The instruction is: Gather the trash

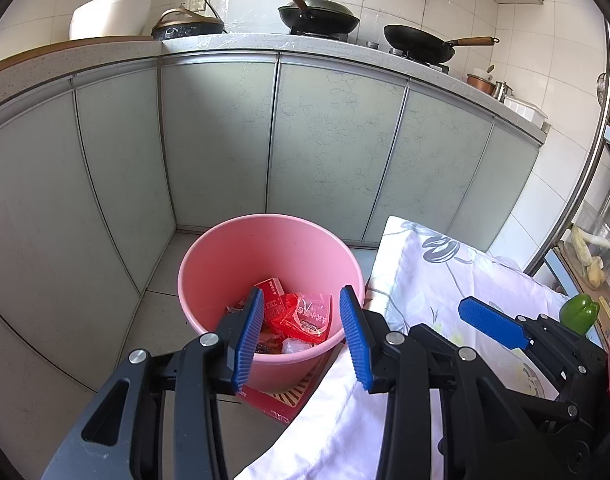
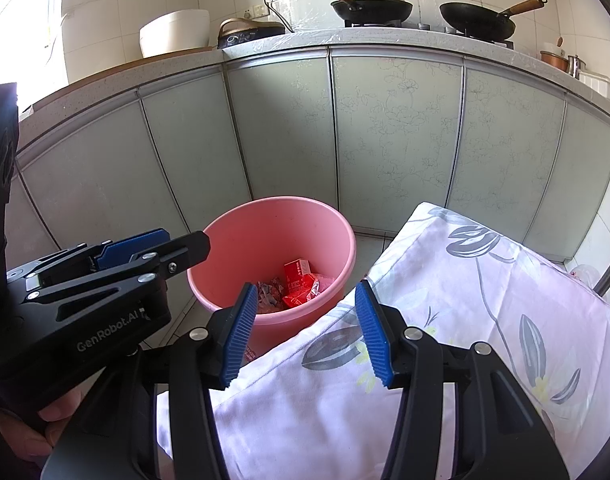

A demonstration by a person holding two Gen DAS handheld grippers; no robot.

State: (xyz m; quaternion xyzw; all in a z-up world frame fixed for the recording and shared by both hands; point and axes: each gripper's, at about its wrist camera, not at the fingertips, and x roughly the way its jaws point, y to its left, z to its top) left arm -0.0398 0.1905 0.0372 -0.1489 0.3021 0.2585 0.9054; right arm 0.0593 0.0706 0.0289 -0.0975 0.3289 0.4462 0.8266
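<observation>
A pink bucket [image 1: 265, 248] stands on the floor by the cabinets, with red wrappers [image 1: 301, 316] and other scraps in its bottom. My left gripper [image 1: 301, 336] hangs over the bucket's near rim, open, nothing between its blue pads. In the right wrist view the bucket [image 2: 273, 232] and red wrappers [image 2: 299, 280] lie ahead to the left. My right gripper [image 2: 308, 332] is open and empty over the edge of a floral cloth [image 2: 465, 280]. The left gripper [image 2: 185, 240] shows at its left, held by a hand [image 2: 45, 428].
A floral cloth [image 1: 445, 280] covers a table right of the bucket, with a green pepper [image 1: 579, 312] on its far side. A red mat [image 1: 289, 400] lies under the bucket. Grey cabinet doors [image 1: 225, 140] close off the back; woks [image 1: 317, 16] sit on the counter. A metal rack [image 1: 585, 184] rises at right.
</observation>
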